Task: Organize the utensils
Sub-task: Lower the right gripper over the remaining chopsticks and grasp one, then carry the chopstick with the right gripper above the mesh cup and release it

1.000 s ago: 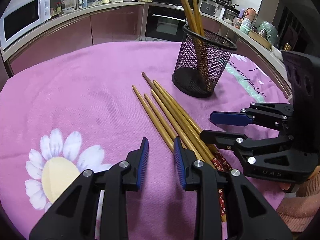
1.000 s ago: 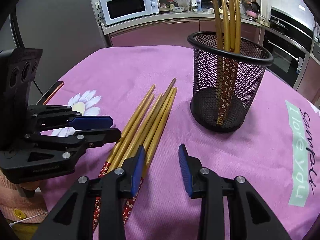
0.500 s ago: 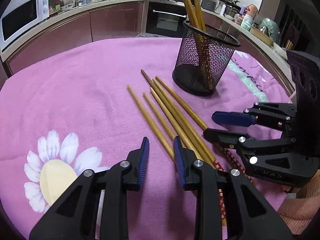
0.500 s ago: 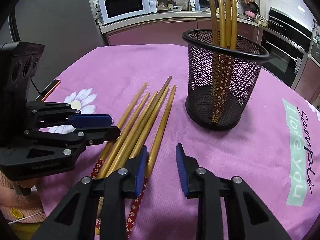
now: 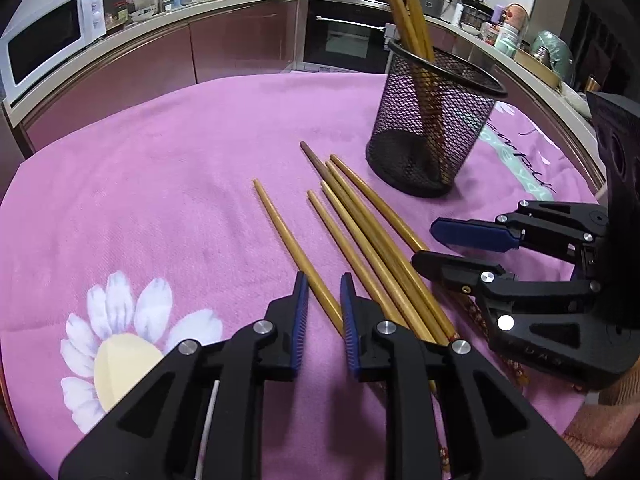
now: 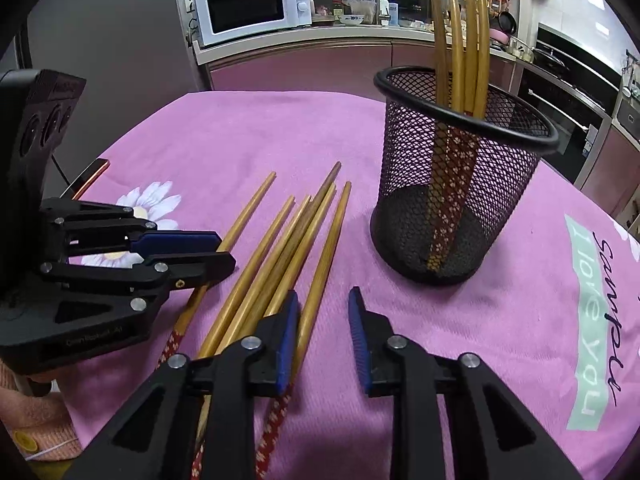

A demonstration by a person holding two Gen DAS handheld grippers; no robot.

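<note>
Chopsticks (image 5: 360, 240) lay loose on the pink-clothed surface (image 5: 180, 180), long axes running from the tongs toward the mesh cup (image 5: 432, 128), which already held several more. Left tongs (image 5: 324, 300) were part open, empty, straddling the leftmost stick (image 5: 288, 236); judged nearest to a grasp. Right tongs (image 6: 322, 320) were also part open and empty, the bundle lying at their left finger. Cloth print read "I love you"; the word beside it looked like "Sample", uncertain.

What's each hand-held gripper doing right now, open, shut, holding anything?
Left hand-held gripper: open, straddling one loose chopstick, not clamped.
Right hand-held gripper: open, empty, beside the chopstick pile.
</note>
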